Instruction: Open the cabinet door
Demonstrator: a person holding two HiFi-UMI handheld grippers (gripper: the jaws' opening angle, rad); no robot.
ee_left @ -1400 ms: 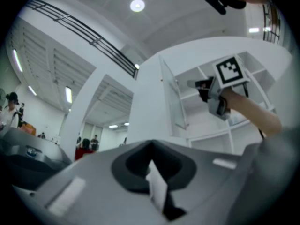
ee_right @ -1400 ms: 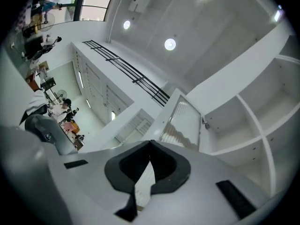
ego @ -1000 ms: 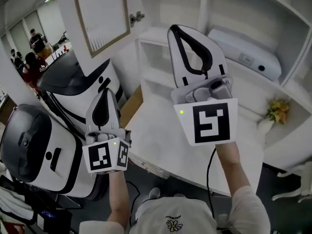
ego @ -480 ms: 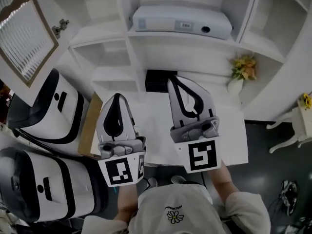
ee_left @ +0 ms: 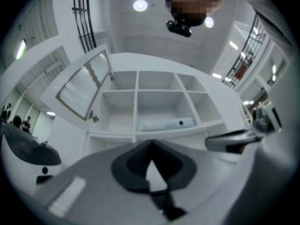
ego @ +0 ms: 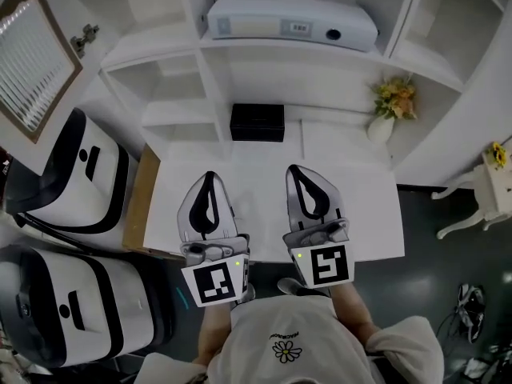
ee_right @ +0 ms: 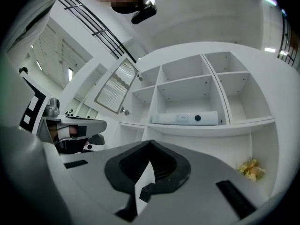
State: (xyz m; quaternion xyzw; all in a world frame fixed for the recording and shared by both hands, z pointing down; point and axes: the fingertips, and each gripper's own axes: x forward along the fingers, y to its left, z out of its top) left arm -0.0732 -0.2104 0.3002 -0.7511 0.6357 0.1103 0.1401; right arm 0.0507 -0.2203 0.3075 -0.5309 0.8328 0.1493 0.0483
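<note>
The white cabinet door (ego: pixel 34 64) with its slatted panel stands swung open at the upper left, away from the shelf unit (ego: pixel 210 78); it also shows in the left gripper view as the door (ee_left: pixel 84 90) and in the right gripper view as the door (ee_right: pixel 117 86). My left gripper (ego: pixel 210 178) and right gripper (ego: pixel 305 171) hang side by side low over the white tabletop (ego: pixel 360 214), well short of the shelves and apart from the door. Both are shut with nothing in them, as the left gripper (ee_left: pixel 151 144) and right gripper (ee_right: pixel 151 144) show close up.
A long white device (ego: pixel 292 22) lies on a middle shelf. A black box (ego: pixel 257 122) sits at the back of the table, a small vase of flowers (ego: pixel 390 106) to its right. Two large white-and-black machines (ego: pixel 76 182) stand at the left.
Both grippers have dropped and pulled back toward my body, now level with each other over the table. The view has swung from the door to face the shelves squarely.
</note>
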